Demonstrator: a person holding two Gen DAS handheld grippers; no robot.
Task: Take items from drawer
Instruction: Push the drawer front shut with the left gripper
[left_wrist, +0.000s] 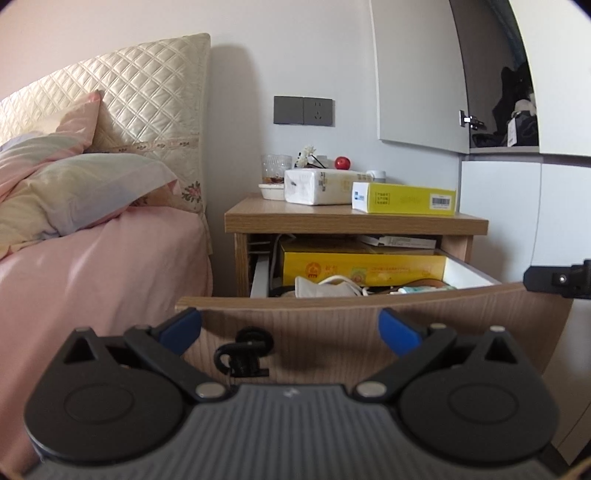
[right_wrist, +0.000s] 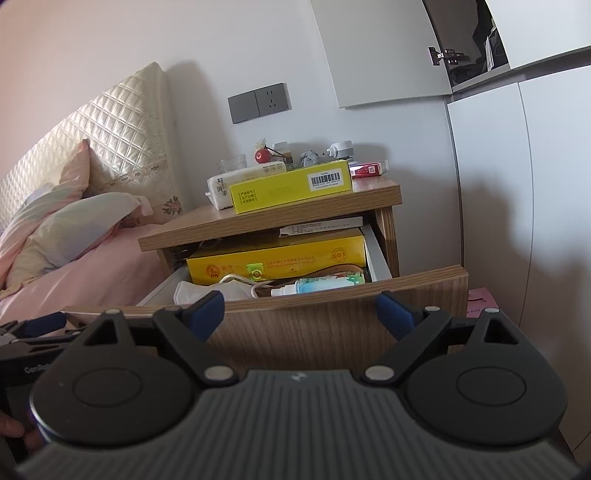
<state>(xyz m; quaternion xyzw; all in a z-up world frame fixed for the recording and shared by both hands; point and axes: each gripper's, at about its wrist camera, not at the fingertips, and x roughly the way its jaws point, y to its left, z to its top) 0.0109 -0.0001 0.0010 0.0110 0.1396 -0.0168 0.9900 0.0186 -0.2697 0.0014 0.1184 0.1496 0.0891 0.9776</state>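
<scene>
The wooden nightstand drawer (left_wrist: 332, 332) (right_wrist: 332, 317) stands pulled open. Inside lie a long yellow box (left_wrist: 362, 264) (right_wrist: 280, 258), a white face mask (left_wrist: 321, 288) (right_wrist: 207, 290), a small spray bottle (right_wrist: 317, 286) and a thin white box (right_wrist: 321, 226) on top of the yellow one. My left gripper (left_wrist: 290, 326) is open and empty, just in front of the drawer front, above its black handle (left_wrist: 245, 350). My right gripper (right_wrist: 299, 312) is open and empty, in front of the drawer's front edge. The right gripper's tip shows at the right edge of the left wrist view (left_wrist: 557, 280).
The nightstand top (left_wrist: 354, 218) carries a yellow box (left_wrist: 406, 199) (right_wrist: 291, 188), a tissue pack (left_wrist: 317, 186), a glass, a red ornament and a red packet (right_wrist: 369, 170). A bed with pink sheets (left_wrist: 92, 273) stands to the left, white cabinets (right_wrist: 517, 184) to the right.
</scene>
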